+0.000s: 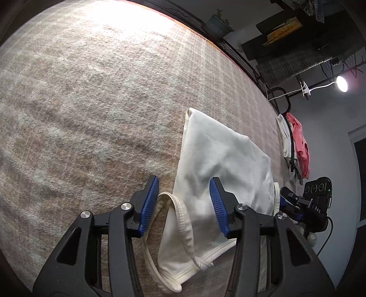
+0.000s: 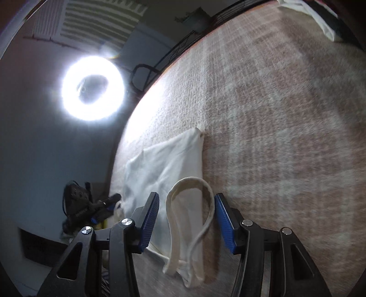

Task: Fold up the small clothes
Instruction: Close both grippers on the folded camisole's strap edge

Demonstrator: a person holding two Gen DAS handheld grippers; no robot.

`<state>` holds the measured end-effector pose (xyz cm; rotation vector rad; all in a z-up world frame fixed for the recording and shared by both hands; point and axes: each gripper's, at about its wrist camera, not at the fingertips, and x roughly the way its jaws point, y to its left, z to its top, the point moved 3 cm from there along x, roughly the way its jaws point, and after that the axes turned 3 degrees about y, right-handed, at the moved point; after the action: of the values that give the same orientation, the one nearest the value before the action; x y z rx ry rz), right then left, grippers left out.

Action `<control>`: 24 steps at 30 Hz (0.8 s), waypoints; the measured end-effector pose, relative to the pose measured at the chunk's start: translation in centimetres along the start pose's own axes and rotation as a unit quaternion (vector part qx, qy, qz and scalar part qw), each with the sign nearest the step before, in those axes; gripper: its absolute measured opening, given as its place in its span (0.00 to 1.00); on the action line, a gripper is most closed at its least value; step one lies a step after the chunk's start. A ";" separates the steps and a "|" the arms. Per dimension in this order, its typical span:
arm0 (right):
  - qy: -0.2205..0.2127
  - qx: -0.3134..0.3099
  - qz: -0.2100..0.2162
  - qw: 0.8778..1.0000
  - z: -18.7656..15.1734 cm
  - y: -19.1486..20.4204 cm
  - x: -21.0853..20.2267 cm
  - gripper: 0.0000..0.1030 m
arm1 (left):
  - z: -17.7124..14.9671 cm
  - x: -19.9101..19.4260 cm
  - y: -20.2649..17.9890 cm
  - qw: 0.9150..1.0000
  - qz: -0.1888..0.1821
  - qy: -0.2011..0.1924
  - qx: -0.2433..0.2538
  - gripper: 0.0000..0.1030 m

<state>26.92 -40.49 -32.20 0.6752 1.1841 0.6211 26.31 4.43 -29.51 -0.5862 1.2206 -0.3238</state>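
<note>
A cream sleeveless top (image 1: pixel 219 160) lies flat on the plaid blanket (image 1: pixel 91 102), folded lengthwise, with its strap loops at the near end. My left gripper (image 1: pixel 184 205) is open, its blue pads either side of a strap loop (image 1: pixel 183 219), just above the cloth. My right gripper (image 2: pixel 186 219) is open too, its pads either side of the other strap loop (image 2: pixel 189 205) of the same top (image 2: pixel 164 164). Neither gripper holds the cloth. The right gripper also shows in the left wrist view (image 1: pixel 295 201), at the top's right edge.
A pile of pink and white clothes (image 1: pixel 295 146) lies at the blanket's right edge. A ring light (image 2: pixel 92 88) glares beyond the bed's edge. A black rail (image 1: pixel 228 48) runs along the far edge. Folded white cloth (image 2: pixel 320 20) lies at the far right.
</note>
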 end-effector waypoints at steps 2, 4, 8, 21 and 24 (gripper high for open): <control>-0.004 0.007 0.006 1.000 0.2 -0.1 0.5 0.44 | 0.2 0.4 -0.6 1.000 0.007 -0.004 0.009 0.45; -0.009 0.011 0.007 1.000 0.3 0.0 0.7 0.43 | 0.3 0.9 -1.1 1.000 0.014 0.000 0.018 0.34; 0.001 0.016 0.009 1.000 0.8 0.9 2.5 0.26 | 0.4 1.5 -1.5 1.000 0.022 0.000 0.017 0.13; -0.035 -0.064 -0.075 0.994 0.1 5.8 0.6 0.03 | -0.7 -0.5 -5.3 0.993 0.062 -0.049 0.083 0.05; -0.040 -0.077 -0.082 0.993 0.5 6.5 -0.1 0.02 | -0.8 -0.5 -5.9 0.992 0.070 -0.053 0.092 0.05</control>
<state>26.81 -36.39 -27.17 0.4635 1.0923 0.5344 25.84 -0.25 -25.87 -0.3532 1.1086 -0.2799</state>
